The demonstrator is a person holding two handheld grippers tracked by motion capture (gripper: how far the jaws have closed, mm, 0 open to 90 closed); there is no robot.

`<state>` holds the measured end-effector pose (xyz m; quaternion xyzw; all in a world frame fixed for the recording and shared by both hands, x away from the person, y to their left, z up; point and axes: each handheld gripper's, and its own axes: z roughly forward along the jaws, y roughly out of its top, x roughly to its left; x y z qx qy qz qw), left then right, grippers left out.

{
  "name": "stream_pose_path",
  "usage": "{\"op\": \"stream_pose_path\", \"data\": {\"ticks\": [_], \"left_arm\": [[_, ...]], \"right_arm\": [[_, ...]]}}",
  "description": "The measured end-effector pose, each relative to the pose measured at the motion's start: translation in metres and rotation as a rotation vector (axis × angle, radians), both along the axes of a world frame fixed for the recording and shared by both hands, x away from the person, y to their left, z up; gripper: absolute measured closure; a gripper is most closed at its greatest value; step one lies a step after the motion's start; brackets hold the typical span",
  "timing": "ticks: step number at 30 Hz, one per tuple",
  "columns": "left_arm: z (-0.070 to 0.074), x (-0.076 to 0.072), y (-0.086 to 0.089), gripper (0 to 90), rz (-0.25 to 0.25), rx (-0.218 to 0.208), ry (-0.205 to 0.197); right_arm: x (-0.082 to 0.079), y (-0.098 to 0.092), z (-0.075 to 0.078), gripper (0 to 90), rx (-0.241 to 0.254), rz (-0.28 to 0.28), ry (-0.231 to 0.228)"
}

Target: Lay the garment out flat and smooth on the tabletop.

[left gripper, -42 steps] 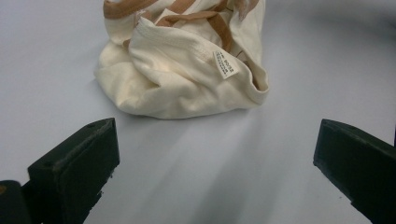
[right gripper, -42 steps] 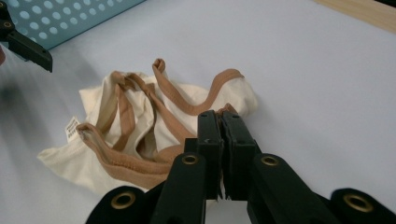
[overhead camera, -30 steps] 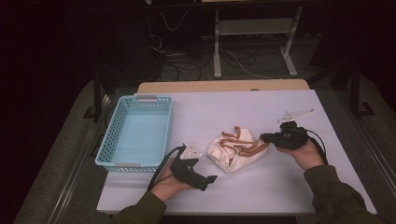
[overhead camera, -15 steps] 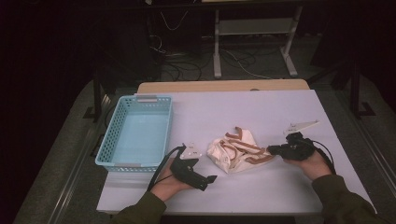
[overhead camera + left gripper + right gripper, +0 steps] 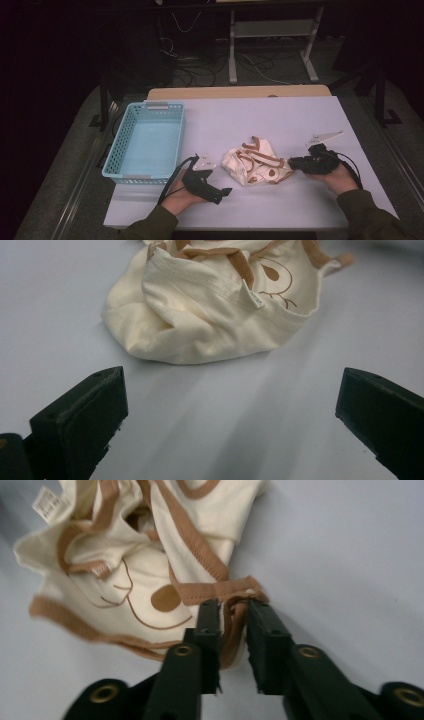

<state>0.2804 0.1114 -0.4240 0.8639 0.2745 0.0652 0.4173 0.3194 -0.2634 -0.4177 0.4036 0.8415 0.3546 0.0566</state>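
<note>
A crumpled cream garment with brown trim lies on the table, between the two hands. My right gripper rests at its right edge. In the right gripper view the jaws stand a narrow gap apart and have just been opening, with a loop of the garment's brown trim lying loosely between them. My left gripper lies near the front edge, left of the garment. Its jaws are wide open and hold nothing, and the garment is a short way ahead of them.
A light blue plastic basket stands at the table's left side with nothing in it. The pale table top stretches bare behind the garment. Beyond the far edge are dark floor, cables and a metal stand.
My right hand has sunk toward the table and come a little nearer, bringing the garment's right edge down with it. Its jaws now stand slightly apart. The left hand has kept still.
</note>
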Motion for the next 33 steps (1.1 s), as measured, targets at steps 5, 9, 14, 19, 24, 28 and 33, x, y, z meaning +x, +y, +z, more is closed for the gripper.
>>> {"op": "stream_pose_path", "data": {"ticks": [5, 9, 14, 19, 24, 28, 33], "left_arm": [[0.0, 0.001, 0.0, 0.0, -0.01, 0.011, -0.001], [-0.001, 0.0, 0.0, 0.0, -0.011, 0.011, -0.003], [-0.001, 0.001, -0.001, 0.0, -0.01, 0.01, -0.001], [-0.002, 0.0, -0.002, 0.0, -0.002, 0.0, 0.0], [-0.002, 0.001, -0.002, 0.0, -0.007, 0.004, -0.004], [-0.002, 0.001, -0.001, 0.0, -0.009, 0.004, -0.004], [-0.001, 0.001, 0.0, 0.0, -0.014, 0.012, -0.007]], "right_arm": [[0.001, 0.0, 0.009, 65.3, 0.03, 0.007, -0.023], [0.004, 0.008, 0.019, 63.9, 0.05, 0.036, -0.048], [0.01, 0.024, 0.024, 65.5, 0.06, 0.081, -0.065], [0.014, 0.036, 0.025, 67.1, 0.061, 0.108, -0.071], [0.017, 0.053, 0.025, 70.3, 0.062, 0.157, -0.084], [0.022, 0.064, 0.024, 71.5, 0.062, 0.176, -0.083], [0.029, 0.079, 0.023, 72.8, 0.061, 0.199, -0.085]]}}
